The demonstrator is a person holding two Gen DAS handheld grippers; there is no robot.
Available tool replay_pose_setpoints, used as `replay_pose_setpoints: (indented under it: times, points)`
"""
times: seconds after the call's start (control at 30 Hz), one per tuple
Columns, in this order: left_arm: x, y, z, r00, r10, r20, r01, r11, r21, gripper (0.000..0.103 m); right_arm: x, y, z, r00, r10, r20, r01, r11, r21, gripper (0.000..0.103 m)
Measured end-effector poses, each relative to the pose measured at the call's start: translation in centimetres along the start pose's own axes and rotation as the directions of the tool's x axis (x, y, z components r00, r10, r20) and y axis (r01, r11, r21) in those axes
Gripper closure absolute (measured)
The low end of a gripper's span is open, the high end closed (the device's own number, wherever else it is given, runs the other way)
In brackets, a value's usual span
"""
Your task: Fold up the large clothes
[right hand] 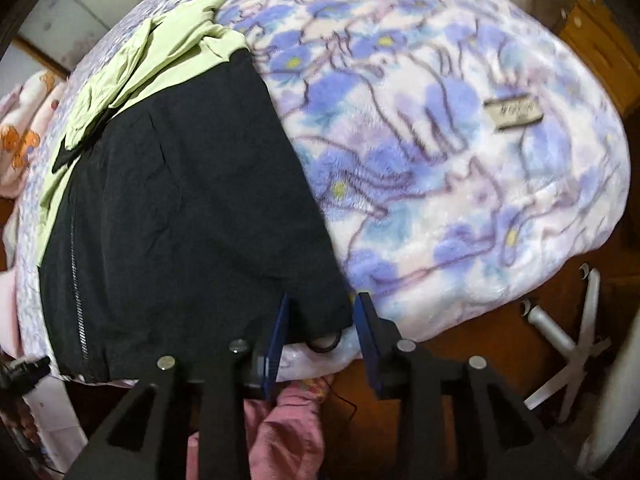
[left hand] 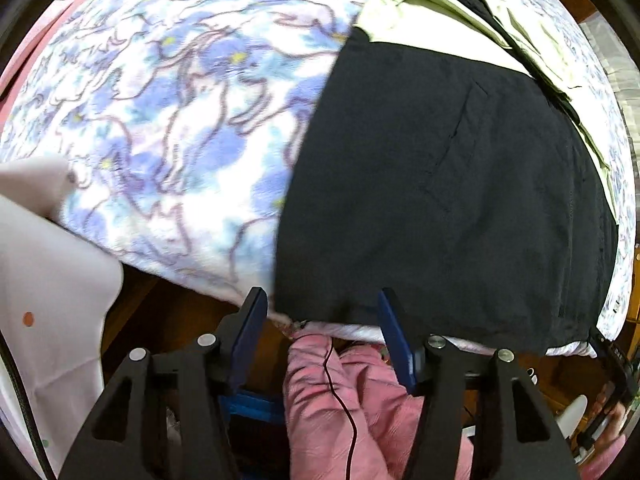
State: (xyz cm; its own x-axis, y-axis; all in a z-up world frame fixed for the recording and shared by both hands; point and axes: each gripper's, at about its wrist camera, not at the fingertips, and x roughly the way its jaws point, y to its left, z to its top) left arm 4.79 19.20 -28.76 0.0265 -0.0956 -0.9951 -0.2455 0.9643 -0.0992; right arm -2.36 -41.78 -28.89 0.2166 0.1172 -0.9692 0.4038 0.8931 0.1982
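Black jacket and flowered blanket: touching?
Touching. The right wrist view shows the black jacket lying flat on the flowered blanket, no gap at its edge.

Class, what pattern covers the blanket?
Blue-purple flowers on white blanket; clearest in the right wrist view.

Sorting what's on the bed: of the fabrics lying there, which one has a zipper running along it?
The black garment. Its zipper runs along its left edge in the right wrist view; the flowered blanket and pale green cloth show none.

The jacket point(left hand: 440, 184) lies on the blanket point(left hand: 168, 128), hem at the blanket's near edge.
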Motion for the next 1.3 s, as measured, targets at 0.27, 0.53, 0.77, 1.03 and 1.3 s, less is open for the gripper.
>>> replay_pose_setpoints:
  times: [0.27, 0.53, 0.77, 1.03, 1.3]
  points:
    - [0.9, 1.8, 0.3, 0.993, -0.107, -0.045, 0.105, 0.994, -0.037, 0.04, 2.3, -0.8, 1.5, 0.998, 0.053, -0.026, -0.049, 0.992, 0.117, 0.066]
    - [5.8, 2.8, 1.6, 0.971, -0.222, -0.093, 0.218, 0.974, -0.056, 0.04, 4.3, 0.2, 3.1, 0.993, 0.033, -0.113, -0.025, 0.997, 0.067, 0.067]
    - [8.5, 2.5, 4.0, 0.958, -0.258, -0.129, 0.254, 0.966, -0.046, 0.04, 5.8, 0.1, 4.0, 0.988, 0.054, -0.147, -0.044, 0.996, 0.072, 0.068]
    - [8.5, 2.2, 3.7, 0.965, -0.243, -0.096, 0.235, 0.967, -0.095, 0.043, 6.9, 2.4, 4.1, 0.99, 0.041, -0.137, -0.031, 0.997, 0.078, 0.066]
    - [5.8, 0.7, 2.6, 0.99, -0.137, -0.041, 0.131, 0.982, -0.132, 0.093, 6.0, 3.4, 2.4, 0.998, -0.001, -0.063, 0.009, 0.992, 0.124, 0.084]
